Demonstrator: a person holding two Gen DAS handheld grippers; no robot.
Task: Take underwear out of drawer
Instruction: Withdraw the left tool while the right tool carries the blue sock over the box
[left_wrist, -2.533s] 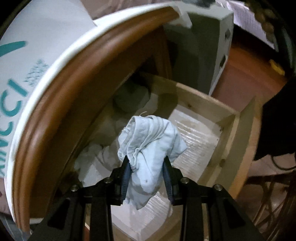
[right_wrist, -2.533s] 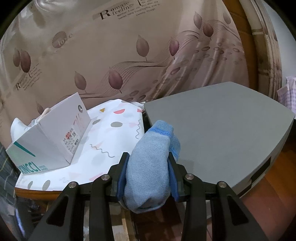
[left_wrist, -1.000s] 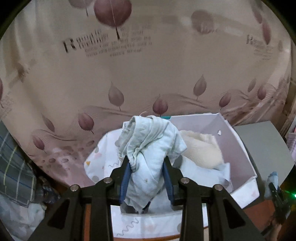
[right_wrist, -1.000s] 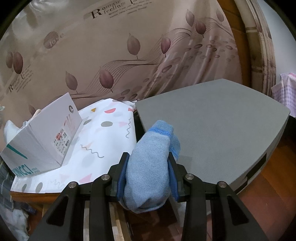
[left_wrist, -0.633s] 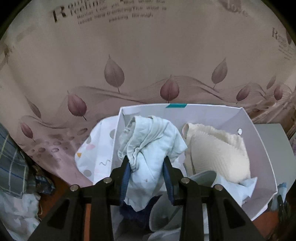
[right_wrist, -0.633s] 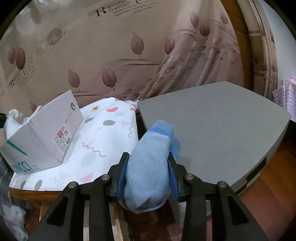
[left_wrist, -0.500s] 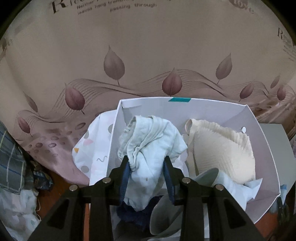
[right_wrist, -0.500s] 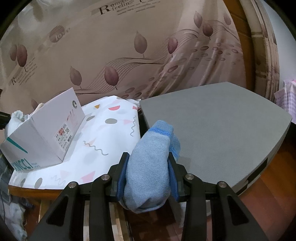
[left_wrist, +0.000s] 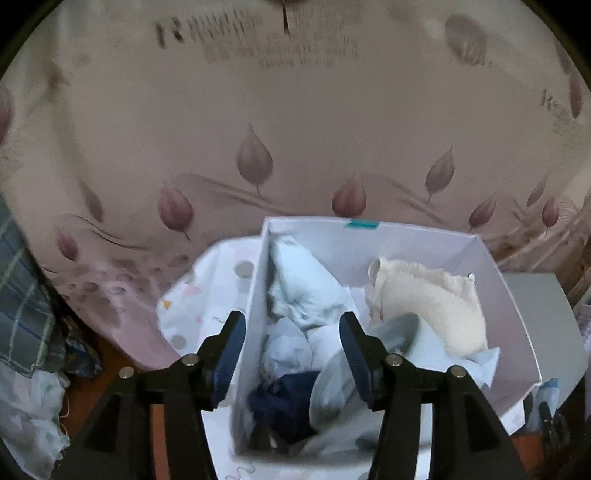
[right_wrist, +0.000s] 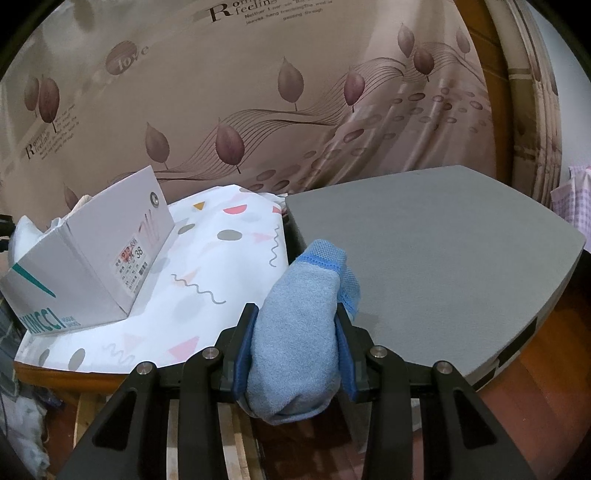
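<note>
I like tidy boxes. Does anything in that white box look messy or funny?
Yes. The clothes in the white box lie crumpled, not folded. The pale blue underwear sits bunched against its left wall, and the cream garment pokes above the rim. Nothing looks torn or spilled.

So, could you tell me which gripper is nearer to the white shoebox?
Left. The left gripper hangs open straddling the shoebox's side wall; the right gripper, holding a blue cloth, sits off to its side.
</note>
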